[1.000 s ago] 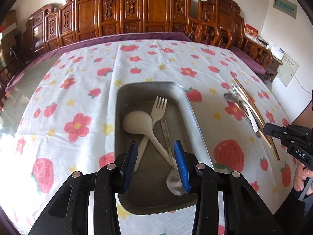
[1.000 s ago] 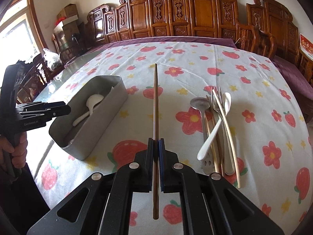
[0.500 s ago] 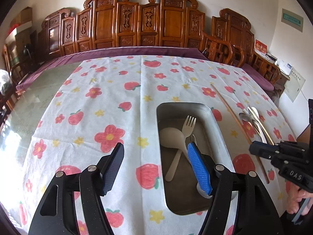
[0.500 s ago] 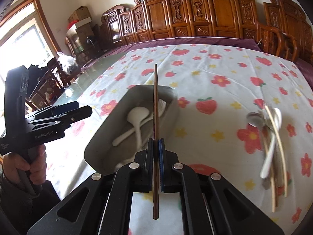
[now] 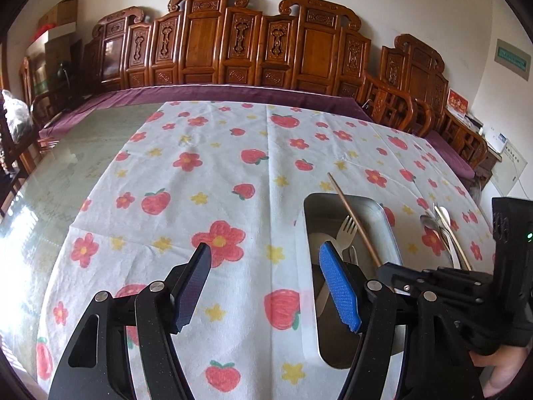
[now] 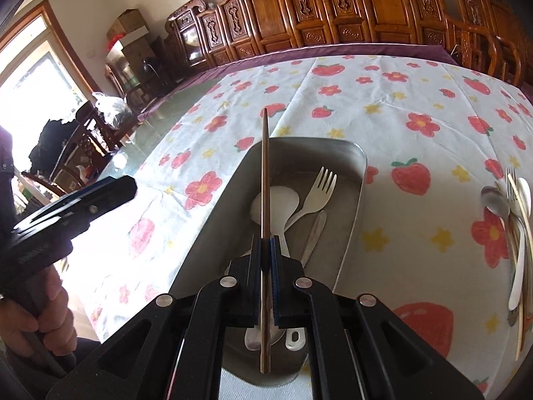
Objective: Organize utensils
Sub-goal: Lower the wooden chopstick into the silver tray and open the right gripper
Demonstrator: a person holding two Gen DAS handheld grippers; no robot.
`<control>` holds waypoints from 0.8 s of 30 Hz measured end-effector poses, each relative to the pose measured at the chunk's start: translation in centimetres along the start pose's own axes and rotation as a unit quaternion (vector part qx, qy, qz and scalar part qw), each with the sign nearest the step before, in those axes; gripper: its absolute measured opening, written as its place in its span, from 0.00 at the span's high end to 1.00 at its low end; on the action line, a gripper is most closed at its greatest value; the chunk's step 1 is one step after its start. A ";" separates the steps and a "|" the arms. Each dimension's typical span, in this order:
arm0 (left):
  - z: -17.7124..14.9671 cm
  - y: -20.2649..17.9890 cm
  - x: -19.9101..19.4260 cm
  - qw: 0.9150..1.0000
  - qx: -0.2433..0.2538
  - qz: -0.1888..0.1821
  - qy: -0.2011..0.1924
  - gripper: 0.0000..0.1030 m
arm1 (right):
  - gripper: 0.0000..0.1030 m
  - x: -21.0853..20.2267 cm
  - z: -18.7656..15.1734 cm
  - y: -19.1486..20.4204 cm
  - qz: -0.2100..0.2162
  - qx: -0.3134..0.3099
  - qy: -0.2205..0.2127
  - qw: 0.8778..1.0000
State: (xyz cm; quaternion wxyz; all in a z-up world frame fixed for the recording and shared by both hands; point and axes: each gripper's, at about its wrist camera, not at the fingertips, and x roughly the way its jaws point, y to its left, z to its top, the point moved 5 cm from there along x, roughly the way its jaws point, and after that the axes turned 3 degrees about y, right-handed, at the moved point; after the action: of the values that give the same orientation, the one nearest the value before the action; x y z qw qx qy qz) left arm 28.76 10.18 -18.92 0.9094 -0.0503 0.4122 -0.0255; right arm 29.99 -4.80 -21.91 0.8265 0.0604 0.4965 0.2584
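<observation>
One chopstick (image 6: 265,180) is clamped between the pads of the right gripper (image 6: 265,260), its brown shaft running straight ahead from the fingertips and its rear end sticking back under the gripper body. Directly below that gripper lies the metal tray (image 6: 354,206), so the chopstick hangs over the tray's length without touching it, its far tip reaching past the tray's far rim. Inside the tray, just ahead of and under the right gripper, rest a pale spoon (image 6: 274,205), a pale fork (image 6: 318,191) and a metal utensil handle (image 6: 314,230); more handle ends show beneath the gripper's body. Off to the right gripper's right, well apart from the tray, a bundle of remaining utensils (image 6: 514,233) lies on the flower-and-strawberry tablecloth (image 6: 399,106).

The left gripper (image 5: 265,266) stands with its jaws wide apart and nothing between them, over bare tablecloth, with the tray's near corner just beside its right finger. Its jaws have just been opening. A hand (image 6: 43,313) grips its handle. Carved wooden chairs (image 5: 213,40) line the wall far ahead of both grippers.
</observation>
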 end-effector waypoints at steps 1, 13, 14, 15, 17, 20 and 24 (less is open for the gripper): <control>0.0 0.0 0.0 1.000 0.000 0.000 0.000 0.37 | 0.94 0.3 0.0 -0.1 0.000 0.003 0.001 1.000; -0.2 -0.7 0.2 1.000 0.010 -0.001 0.003 0.37 | 0.90 0.9 -1.1 -0.2 0.000 -0.017 -0.001 1.000; -0.3 -0.9 0.2 1.000 0.011 -0.002 0.003 0.37 | 0.90 0.4 -1.1 -0.4 0.003 -0.019 -0.006 1.000; -0.4 -1.1 0.2 1.000 0.012 -0.002 0.004 0.37 | 0.90 -0.2 -1.1 -0.6 0.004 -0.021 -0.010 1.000; -0.4 -1.6 0.2 1.000 0.016 -0.007 0.005 0.37 | 0.90 -1.6 -1.0 -1.2 -0.001 -0.029 -0.023 0.999; -0.5 -2.8 0.1 1.000 0.024 -0.013 0.003 0.37 | 0.90 -4.0 -1.2 -2.9 -0.018 -0.043 -0.038 0.998; -0.7 -4.8 0.1 0.999 0.039 -0.022 0.004 0.37 | 0.90 -7.0 -1.8 -6.2 -0.045 -0.046 -0.048 0.997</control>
State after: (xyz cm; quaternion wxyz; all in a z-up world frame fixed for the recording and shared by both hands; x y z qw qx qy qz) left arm 28.27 5.38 -18.87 0.9084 -0.0241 0.4129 -0.0615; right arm 28.12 -13.80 -19.44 0.8619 0.0123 0.4462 0.2404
